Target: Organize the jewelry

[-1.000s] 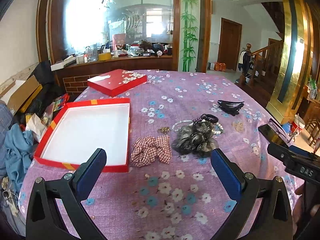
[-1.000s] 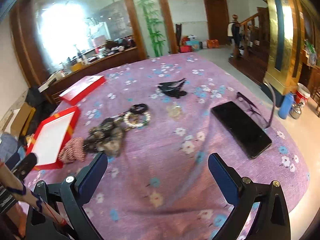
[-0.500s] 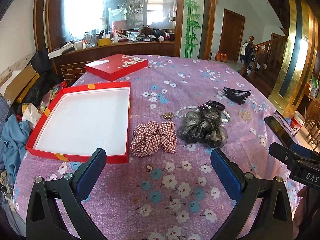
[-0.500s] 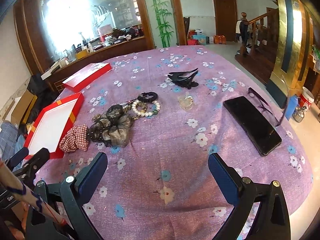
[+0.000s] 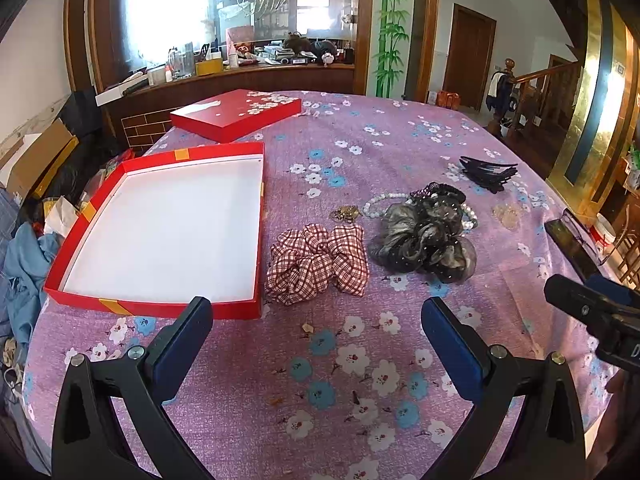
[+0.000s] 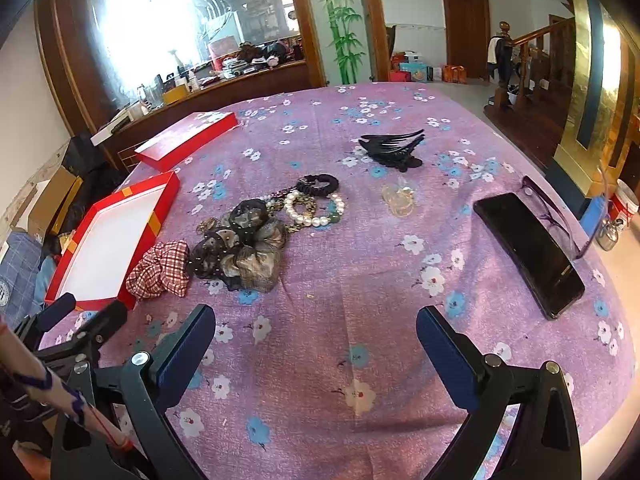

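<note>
Both claws (image 5: 316,328) short of scrunchie (image 5: 318,264)

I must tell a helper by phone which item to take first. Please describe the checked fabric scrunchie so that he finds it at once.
Start at the open red box with white inside on the purple flowered tablecloth. Just beside its right wall lies the red-and-white checked fabric scrunchie. Its right-hand neighbour, the dark grey sheer scrunchie, has no checks.

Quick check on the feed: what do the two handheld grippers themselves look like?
Both the left gripper and right gripper have black plastic triangular-cutout finger arms, silver screws and flat dark-blue pads. In the left wrist view, the right gripper's black body carries white lettering, partly cut off.
</note>
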A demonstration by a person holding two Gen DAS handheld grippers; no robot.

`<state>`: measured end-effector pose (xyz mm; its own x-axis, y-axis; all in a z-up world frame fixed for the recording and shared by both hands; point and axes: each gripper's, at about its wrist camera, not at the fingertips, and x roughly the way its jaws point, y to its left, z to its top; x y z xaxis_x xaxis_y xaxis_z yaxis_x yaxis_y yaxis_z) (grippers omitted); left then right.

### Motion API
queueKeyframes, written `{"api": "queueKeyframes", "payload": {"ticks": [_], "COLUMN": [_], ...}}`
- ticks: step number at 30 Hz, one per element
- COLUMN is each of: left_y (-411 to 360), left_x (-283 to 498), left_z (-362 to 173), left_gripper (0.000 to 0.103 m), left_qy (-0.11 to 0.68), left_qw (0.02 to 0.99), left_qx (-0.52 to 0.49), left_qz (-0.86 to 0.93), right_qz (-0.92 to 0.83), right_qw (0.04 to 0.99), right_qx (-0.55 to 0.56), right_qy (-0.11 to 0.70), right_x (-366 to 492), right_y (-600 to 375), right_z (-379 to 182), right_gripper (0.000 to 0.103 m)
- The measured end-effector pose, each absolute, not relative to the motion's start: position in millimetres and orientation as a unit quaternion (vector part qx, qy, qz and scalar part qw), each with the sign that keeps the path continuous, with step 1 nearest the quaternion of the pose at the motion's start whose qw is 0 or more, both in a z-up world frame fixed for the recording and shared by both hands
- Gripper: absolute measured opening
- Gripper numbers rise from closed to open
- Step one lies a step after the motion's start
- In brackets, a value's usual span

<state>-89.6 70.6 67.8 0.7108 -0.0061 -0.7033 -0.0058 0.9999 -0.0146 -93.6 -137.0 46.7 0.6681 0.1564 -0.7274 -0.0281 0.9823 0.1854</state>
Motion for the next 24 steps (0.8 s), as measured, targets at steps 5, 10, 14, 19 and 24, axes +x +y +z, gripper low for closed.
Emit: {"api": "queueKeyframes", "payload": {"ticks": [5,10,14,19,24], "left_y": [75.0,81.6,86.2,96.9,130.6], "left_x": [-87.4,-85.7,-83.1,-80.0,-78.9], "left_z": [62.0,57.6,55.4,54.3,63.0], "left_gripper": [0.103,0.103,0.103,0.103,0.103], "left_qy": [0.386,0.390,0.393,0.394,0.380], "left_qw": [0.923,0.921,0.920,0.919,0.924], "left_qx": [-0.009,-0.015,-0.020,-0.028,-0.049], "left_qz": [0.002,0.002,0.003,0.001,-0.007], "right_qz": [0.069,0.074,0.078,0.082,0.107], "right_qw": [0.908,0.908,0.905,0.905,0.905], "right_qx": [0.076,0.063,0.057,0.049,0.042], "right_qy": [0.407,0.408,0.413,0.414,0.410], "right_x": [-85.4,-79.4,-75.2,-71.7,-62.0], "right_y": [-127.5,-115.4,-106.6,-98.1,-85.0], "right_z": [49.5,50.4,48.6,49.5,56.3], "right_gripper": [0.102,0.102,0.102,0.102,0.101]}}
